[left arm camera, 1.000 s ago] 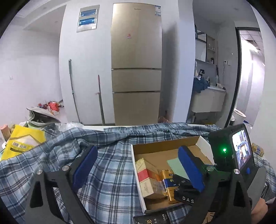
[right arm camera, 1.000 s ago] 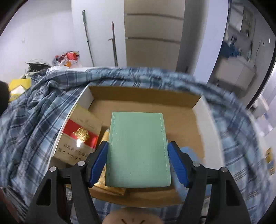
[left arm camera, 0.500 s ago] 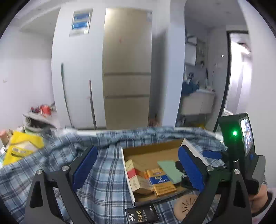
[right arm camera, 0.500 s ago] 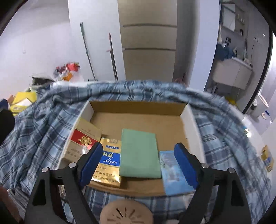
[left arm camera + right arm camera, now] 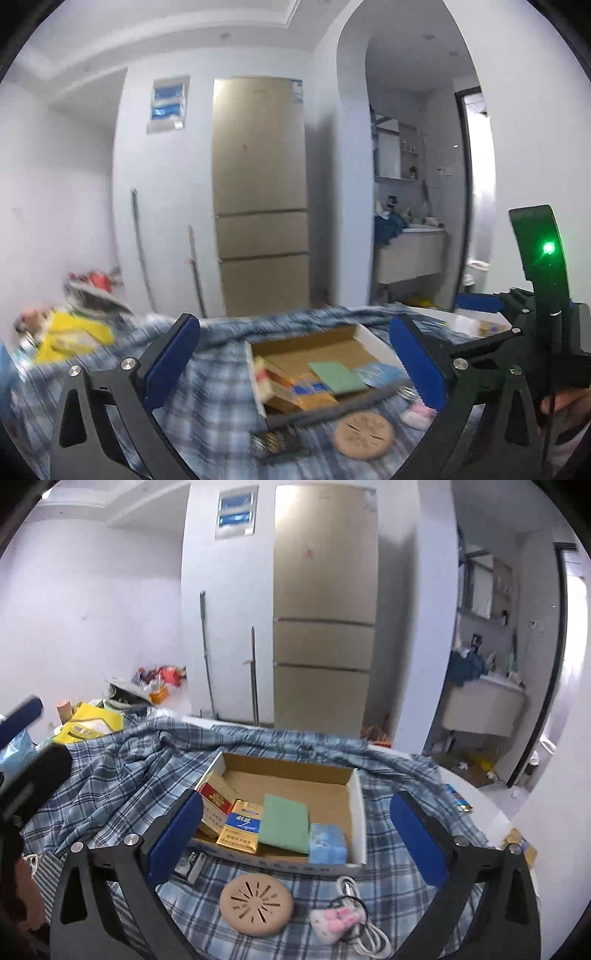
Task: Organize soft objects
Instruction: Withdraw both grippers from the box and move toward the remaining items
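A shallow cardboard box [image 5: 356, 805] sits on a blue plaid cloth [image 5: 110, 782]. In it lie a green soft pad [image 5: 286, 823], a light blue tissue pack [image 5: 328, 843], a gold and blue packet [image 5: 242, 827] and a red and white carton [image 5: 216, 801]. My right gripper [image 5: 295, 843] is open and empty, raised in front of the box. My left gripper [image 5: 295, 365] is open and empty, held to the left of the box [image 5: 373, 343]. The green pad [image 5: 338, 376] shows there too, blurred.
In front of the box lie a round tan disc [image 5: 256, 904], a pink and white charger with a white cable [image 5: 340, 921] and a small dark remote [image 5: 192, 862]. Yellow bags [image 5: 88, 725] sit at the far left. A fridge [image 5: 325, 605] stands behind.
My right gripper has opened, left the green pad in the box and pulled back and up. My left gripper has also lifted and drawn back.
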Available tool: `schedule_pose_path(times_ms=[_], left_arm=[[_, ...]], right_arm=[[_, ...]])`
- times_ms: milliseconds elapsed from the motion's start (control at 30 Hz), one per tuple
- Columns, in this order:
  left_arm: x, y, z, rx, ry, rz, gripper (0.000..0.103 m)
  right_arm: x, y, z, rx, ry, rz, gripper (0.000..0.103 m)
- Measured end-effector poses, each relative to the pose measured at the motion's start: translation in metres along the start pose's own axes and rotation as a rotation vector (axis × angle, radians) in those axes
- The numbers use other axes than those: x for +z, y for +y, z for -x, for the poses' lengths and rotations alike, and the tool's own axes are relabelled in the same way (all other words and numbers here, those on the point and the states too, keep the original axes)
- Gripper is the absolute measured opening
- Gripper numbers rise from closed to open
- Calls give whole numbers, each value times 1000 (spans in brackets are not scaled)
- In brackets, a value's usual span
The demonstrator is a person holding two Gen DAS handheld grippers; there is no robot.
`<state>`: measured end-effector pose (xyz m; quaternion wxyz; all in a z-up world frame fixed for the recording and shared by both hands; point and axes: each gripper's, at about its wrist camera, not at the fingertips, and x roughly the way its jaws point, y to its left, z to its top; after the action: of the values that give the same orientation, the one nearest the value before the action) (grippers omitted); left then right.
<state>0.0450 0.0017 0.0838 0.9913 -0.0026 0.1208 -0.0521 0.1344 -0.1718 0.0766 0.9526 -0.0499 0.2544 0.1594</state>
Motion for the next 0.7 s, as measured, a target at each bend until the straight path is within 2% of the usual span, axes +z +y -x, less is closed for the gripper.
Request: schedule_pose_path(times_ms=[100,200,333,433,567,700], left_arm=[[-11,0,3,-5,17,68,103],[-16,-6,1,-39,64,45,103],[-22,-11,2,-44,76,23,103],[-31,-11,-5,-41,106,17,103],[-42,-5,-14,-69,139,82,103],[-49,-8,-16,-45,136,29,103]], right_arm=[[-9,-5,18,1,-36,13,103],[-16,-11,28,-22,-61,-6,103],[-25,-25,38,19,-25,-30,103],[-33,-45,43,52,-5,-93,103],[-45,-70,44,26,16,-144,103],[-58,-83,35,-6,53,-127,101]])
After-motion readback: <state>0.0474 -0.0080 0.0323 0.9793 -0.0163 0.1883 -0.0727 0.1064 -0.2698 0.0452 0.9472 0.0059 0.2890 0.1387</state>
